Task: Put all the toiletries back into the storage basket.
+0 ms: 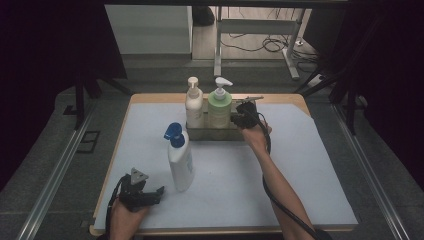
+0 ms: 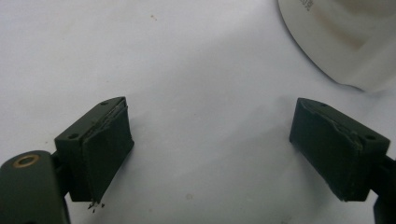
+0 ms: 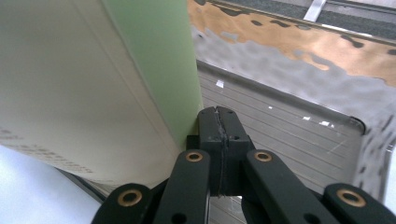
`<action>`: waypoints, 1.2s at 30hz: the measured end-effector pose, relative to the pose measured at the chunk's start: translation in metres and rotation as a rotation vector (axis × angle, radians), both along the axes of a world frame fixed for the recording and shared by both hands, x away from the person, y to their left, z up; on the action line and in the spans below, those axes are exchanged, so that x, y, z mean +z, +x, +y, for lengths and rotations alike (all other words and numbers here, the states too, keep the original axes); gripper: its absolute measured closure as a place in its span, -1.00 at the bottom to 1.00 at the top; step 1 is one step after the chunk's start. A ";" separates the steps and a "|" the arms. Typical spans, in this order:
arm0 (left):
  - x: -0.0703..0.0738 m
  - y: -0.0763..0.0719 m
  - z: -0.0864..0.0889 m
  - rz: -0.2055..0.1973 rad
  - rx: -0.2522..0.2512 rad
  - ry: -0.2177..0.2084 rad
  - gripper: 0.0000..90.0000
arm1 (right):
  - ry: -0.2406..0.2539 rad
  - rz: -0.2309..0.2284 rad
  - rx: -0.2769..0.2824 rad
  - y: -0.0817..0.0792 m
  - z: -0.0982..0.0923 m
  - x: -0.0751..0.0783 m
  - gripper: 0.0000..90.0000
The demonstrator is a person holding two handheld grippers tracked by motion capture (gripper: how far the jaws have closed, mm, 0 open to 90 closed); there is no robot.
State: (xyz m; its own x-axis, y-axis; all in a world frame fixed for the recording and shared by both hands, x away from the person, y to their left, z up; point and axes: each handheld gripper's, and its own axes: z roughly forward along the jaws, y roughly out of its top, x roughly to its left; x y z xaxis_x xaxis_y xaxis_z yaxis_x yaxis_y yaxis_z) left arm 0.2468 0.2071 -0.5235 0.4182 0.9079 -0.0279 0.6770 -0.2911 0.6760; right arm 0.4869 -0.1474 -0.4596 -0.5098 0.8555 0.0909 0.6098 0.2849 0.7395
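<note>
Reaching into the metal tray [image 1: 197, 134] at the far side of the table [image 1: 320, 165], the right gripper [image 1: 243, 119] has its jaws pressed together with nothing between them, just beside the green pump bottle [image 1: 219, 106]. A cream pump bottle [image 1: 194, 103] stands next to it in the tray. The left gripper [image 1: 159, 192] rests near the table's front edge, jaws wide apart, beside a white bottle with a blue pump [image 1: 180, 160].

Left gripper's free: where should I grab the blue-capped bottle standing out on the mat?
Take the blue-capped bottle around its white body, below the shoulder, coming in level from the near-left, where the open left gripper already sits. It stands upright and alone on the mat, so that side is unobstructed. The blue pump on top looks narrow and uneven, probably a poorer hold. Its widest face may overfill the jaws, so try the narrower side.
</note>
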 end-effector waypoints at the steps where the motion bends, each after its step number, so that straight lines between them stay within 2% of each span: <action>1: 0.000 0.000 0.000 0.000 0.000 0.000 -0.72 | -0.001 -0.001 0.004 0.000 0.001 0.000 0.98; 9: 0.000 0.000 0.000 0.001 0.001 -0.002 -0.72 | 0.012 0.008 0.014 -0.001 0.010 0.000 0.98; 26: 0.000 0.000 0.000 0.001 0.001 -0.002 -0.73 | -0.007 0.010 0.013 -0.003 0.017 -0.002 0.98; 36: 0.000 0.000 0.000 0.000 0.000 0.000 -0.73 | -0.066 -0.034 0.025 -0.007 0.012 0.004 0.57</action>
State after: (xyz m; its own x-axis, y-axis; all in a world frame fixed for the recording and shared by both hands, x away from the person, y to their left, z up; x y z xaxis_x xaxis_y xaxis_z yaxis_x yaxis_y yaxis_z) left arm 0.2469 0.2070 -0.5235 0.4178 0.9081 -0.0275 0.6768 -0.2909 0.6762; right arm 0.4796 -0.1357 -0.4560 -0.5329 0.8460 0.0166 0.5768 0.3489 0.7386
